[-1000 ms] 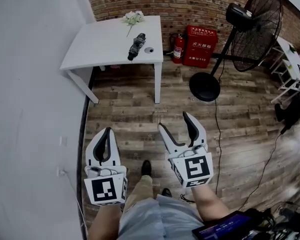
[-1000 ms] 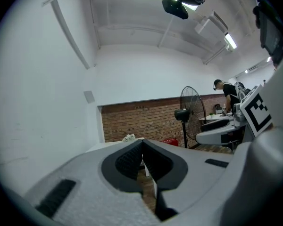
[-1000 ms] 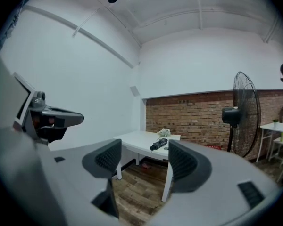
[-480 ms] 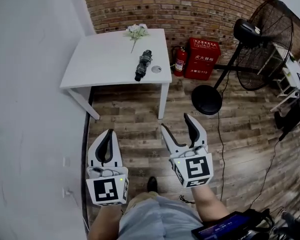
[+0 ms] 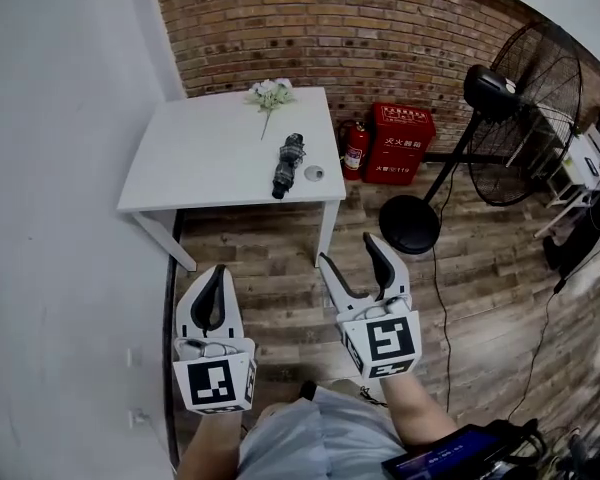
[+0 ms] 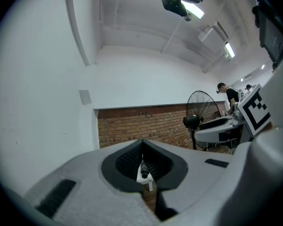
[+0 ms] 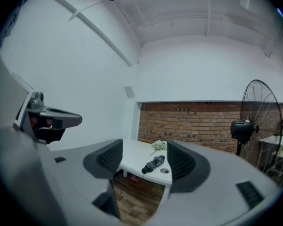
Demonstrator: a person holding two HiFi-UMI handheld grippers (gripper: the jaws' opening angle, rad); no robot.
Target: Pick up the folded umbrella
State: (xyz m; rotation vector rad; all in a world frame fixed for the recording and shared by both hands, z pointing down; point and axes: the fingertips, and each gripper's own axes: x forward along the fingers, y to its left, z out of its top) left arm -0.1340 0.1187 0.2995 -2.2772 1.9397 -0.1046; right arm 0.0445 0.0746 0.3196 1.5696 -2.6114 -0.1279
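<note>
The folded umbrella, dark and patterned, lies on the white table near its right front corner. In the right gripper view the umbrella shows far off between that gripper's jaws. My left gripper is held above the wooden floor, short of the table, with its jaws shut and empty. In the left gripper view its pads meet and leave only a slit, with the umbrella visible through it. My right gripper stands open beside it with nothing between its fingers.
White flowers lie at the table's far edge, and a small round object sits beside the umbrella. A red fire extinguisher and red box stand by the brick wall. A large standing fan with a round base is at the right.
Both grippers have moved forward towards the table along with the person. The table and umbrella now sit lower and nearer in the head view. Jaw states look unchanged.
</note>
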